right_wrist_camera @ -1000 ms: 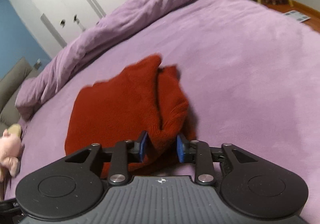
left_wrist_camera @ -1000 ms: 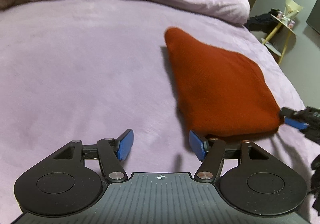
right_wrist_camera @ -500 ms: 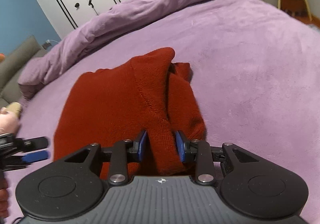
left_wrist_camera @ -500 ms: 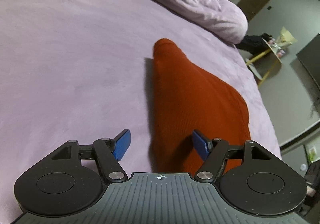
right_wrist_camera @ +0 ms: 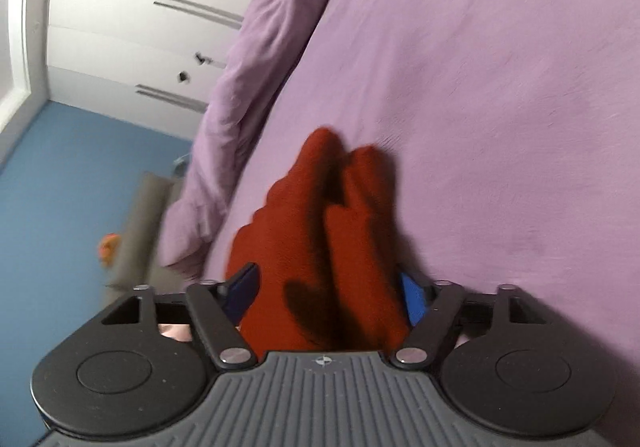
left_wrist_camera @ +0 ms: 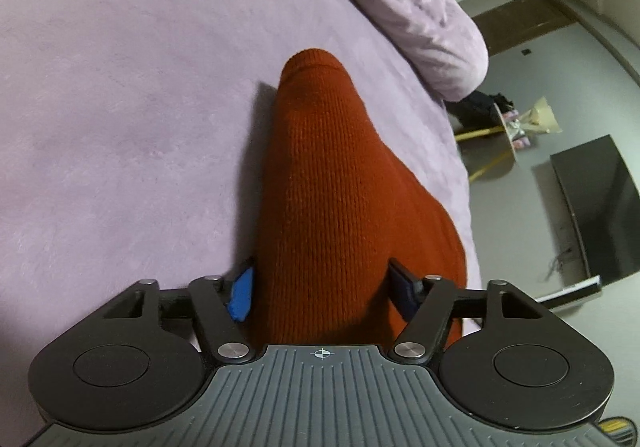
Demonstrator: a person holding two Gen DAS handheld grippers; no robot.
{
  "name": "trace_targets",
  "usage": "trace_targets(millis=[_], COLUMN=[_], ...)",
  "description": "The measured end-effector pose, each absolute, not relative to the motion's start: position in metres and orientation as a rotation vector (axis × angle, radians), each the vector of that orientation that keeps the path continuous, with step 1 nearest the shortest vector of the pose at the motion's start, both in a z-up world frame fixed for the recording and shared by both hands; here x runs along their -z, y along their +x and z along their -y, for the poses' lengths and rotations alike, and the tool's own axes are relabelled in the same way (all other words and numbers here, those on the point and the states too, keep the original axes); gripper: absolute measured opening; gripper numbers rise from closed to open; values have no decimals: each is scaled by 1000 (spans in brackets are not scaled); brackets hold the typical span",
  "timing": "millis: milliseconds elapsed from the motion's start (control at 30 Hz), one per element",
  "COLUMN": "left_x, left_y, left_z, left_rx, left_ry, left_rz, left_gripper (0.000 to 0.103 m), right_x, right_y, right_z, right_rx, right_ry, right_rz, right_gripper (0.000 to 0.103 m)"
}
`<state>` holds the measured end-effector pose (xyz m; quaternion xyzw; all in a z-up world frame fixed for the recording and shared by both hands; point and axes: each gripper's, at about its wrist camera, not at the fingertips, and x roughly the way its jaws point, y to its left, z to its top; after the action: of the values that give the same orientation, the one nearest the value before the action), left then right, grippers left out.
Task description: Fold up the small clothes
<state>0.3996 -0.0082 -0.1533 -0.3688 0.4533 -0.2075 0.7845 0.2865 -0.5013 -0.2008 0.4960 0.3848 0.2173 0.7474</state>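
Observation:
A folded rust-red knit sweater (left_wrist_camera: 340, 175) lies on the purple bed cover (left_wrist_camera: 120, 107). In the left wrist view it runs away from me as a thick ridge. My left gripper (left_wrist_camera: 322, 295) straddles its near end and its jaws are closing, with the blue pads (left_wrist_camera: 242, 295) just beside the knit. In the right wrist view the sweater (right_wrist_camera: 320, 231) shows as two bunched, blurred folds. My right gripper (right_wrist_camera: 328, 293) has those folds between its jaws, which are opening; its pads (right_wrist_camera: 414, 299) stand at the cloth's sides without squeezing it.
A rolled purple duvet (left_wrist_camera: 420, 7) lies along the far edge of the bed. Beyond it stand a small yellow-legged side table (left_wrist_camera: 504, 127) and a dark screen (left_wrist_camera: 592, 207). White wardrobe doors (right_wrist_camera: 120, 27) and a blue wall (right_wrist_camera: 60, 187) show in the right wrist view.
My right gripper, shut on a fold of the sweater before, has spread its jaws. Both grippers rolled and sank toward the bed. The left one moved over the sweater's end.

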Motion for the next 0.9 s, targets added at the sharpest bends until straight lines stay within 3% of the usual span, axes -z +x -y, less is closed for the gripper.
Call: trace_targets(millis=[33,100,233,533,767,900], left_x=[153,149,125,60,80,82], left_y=[401,401,398,354,297,276], left_z=[9,10,13,-33,-83,-102], left_rx=[444,445,467,473,315,243], left_ry=[-793,-772,-684,-568,-469,-408], left_rz=[-979,-977,-949,-894,-1028,-996], left_gripper=[61,54,49,49,53,56], right_x=[204,210,205,169,176,180], right_y=[293,302,296,269,229,206], right_z=[497,490,477,445,379,355], right_rx=[-470,-461,-451,-557,-602,-461], right_ry=[1078,1070,1076,1123,1117,1007], right_rz=[-863,-887,-833,-799,-937,-1018], right_gripper=[52,40,32,31,32,47])
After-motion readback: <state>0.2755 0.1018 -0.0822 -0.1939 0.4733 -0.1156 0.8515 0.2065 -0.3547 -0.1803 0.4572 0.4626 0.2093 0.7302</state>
